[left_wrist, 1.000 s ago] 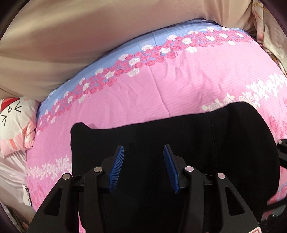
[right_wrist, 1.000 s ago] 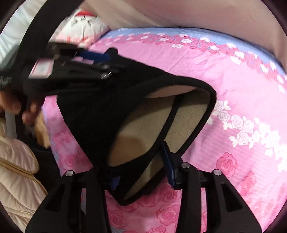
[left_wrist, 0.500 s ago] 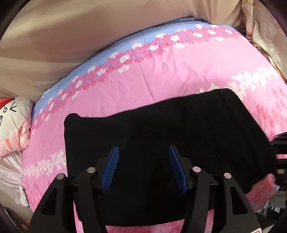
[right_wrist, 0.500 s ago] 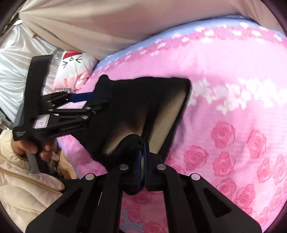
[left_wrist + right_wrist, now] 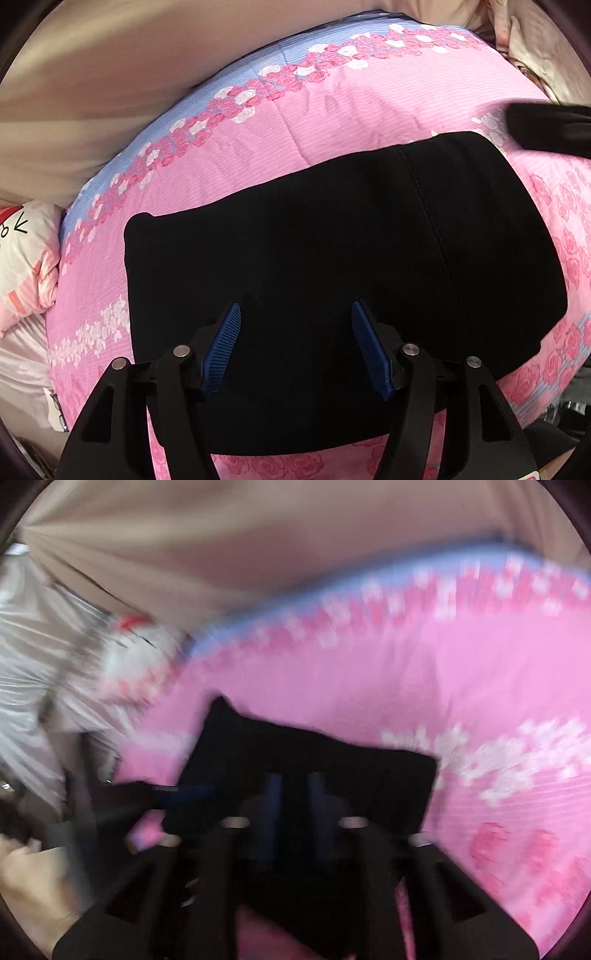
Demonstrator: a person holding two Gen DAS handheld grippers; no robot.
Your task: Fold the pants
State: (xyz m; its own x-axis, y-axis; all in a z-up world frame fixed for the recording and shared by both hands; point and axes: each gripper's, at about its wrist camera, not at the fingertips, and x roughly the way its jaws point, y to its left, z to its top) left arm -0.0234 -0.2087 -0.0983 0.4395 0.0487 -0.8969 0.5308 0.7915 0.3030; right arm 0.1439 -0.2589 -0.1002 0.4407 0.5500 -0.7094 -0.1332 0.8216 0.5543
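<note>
The black pants (image 5: 332, 251) lie folded flat as a wide rectangle on the pink rose-print bedspread (image 5: 332, 122). My left gripper (image 5: 295, 314) is open and empty, its blue pads hovering over the near part of the pants. In the blurred right wrist view the pants (image 5: 369, 775) lie flat under my right gripper (image 5: 293, 786), whose blue pads stand a little apart with nothing between them. The right gripper also shows as a dark blurred shape at the right edge of the left wrist view (image 5: 550, 125).
A white and pink cartoon pillow (image 5: 22, 258) lies at the bed's left end. A beige curtain (image 5: 129, 74) hangs behind the bed. The left gripper (image 5: 173, 797) and the hand holding it (image 5: 33, 882) are at the lower left of the right wrist view.
The right gripper let go of the pants edge it was shut on and lifted away. The pants, earlier held up showing their tan lining, now lie flat. The left gripper opened wider.
</note>
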